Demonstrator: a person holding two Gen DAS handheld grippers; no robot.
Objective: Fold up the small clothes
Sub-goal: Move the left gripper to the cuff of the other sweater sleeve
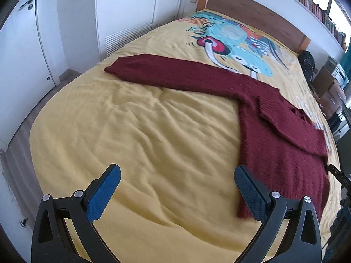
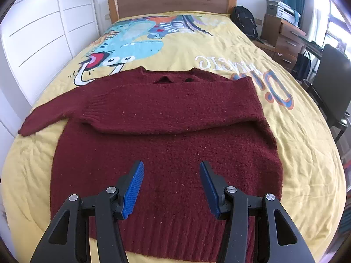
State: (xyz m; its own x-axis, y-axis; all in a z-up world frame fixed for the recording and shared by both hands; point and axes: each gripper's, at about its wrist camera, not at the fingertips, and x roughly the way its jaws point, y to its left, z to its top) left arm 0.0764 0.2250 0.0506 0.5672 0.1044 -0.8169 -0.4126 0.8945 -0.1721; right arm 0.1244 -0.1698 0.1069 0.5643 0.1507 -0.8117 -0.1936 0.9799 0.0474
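A dark red knitted sweater (image 2: 166, 131) lies flat on the yellow bedspread (image 2: 296, 153). Its right sleeve is folded across the chest. Its left sleeve (image 2: 52, 111) stretches out flat to the left. In the left wrist view the sweater (image 1: 274, 131) lies at the right, with the long sleeve (image 1: 166, 72) running far left. My left gripper (image 1: 177, 171) is open and empty over bare bedspread, left of the sweater's hem. My right gripper (image 2: 171, 166) is open and empty above the sweater's lower body.
The bed has a wooden headboard (image 2: 171, 0) and white wardrobe doors (image 2: 39, 32) on its left. A black backpack (image 2: 244, 22), wooden drawers (image 2: 283, 37) and a black chair (image 2: 331, 83) stand on its right. The bedspread (image 1: 131, 135) is wrinkled.
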